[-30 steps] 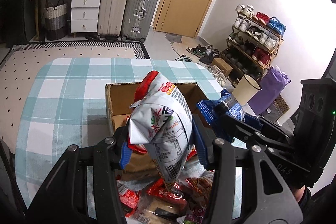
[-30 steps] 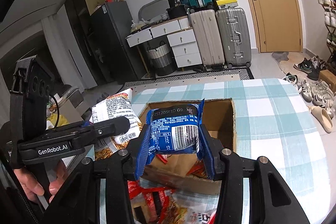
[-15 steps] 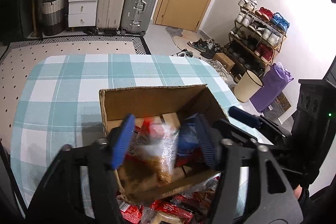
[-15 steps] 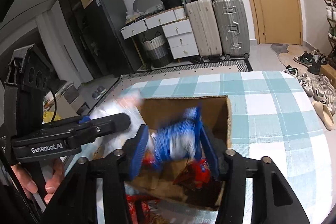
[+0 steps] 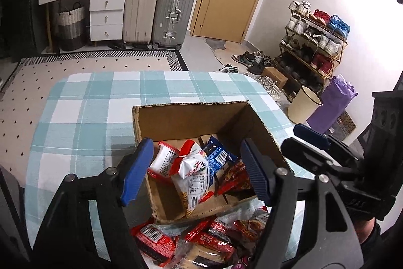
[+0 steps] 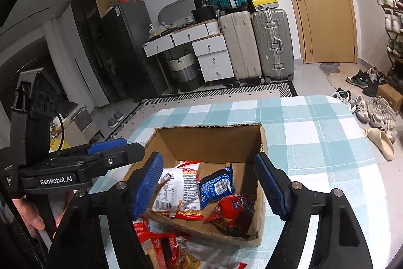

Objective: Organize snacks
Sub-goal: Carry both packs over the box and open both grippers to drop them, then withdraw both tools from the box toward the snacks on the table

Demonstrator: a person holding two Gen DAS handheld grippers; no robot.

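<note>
I find the worktop [image 5: 83,112] carrying a cardboard box [image 5: 186,117] directly ahead of both tools. The left tool [image 5: 196,170] and right tool [image 6: 209,185] are each spreading their jaws, empty, nothing between the pads. In the box, just beyond the tips: a white snack bag [image 5: 192,175], a blue packet [image 6: 215,187], a red packet [image 6: 233,209]. I judge the task part done; a pile of loose red snacks [image 5: 201,243] remains beneath the tools. Only the left view shows that pile's extent; only the right view shows the hand [image 6: 30,216].
</note>
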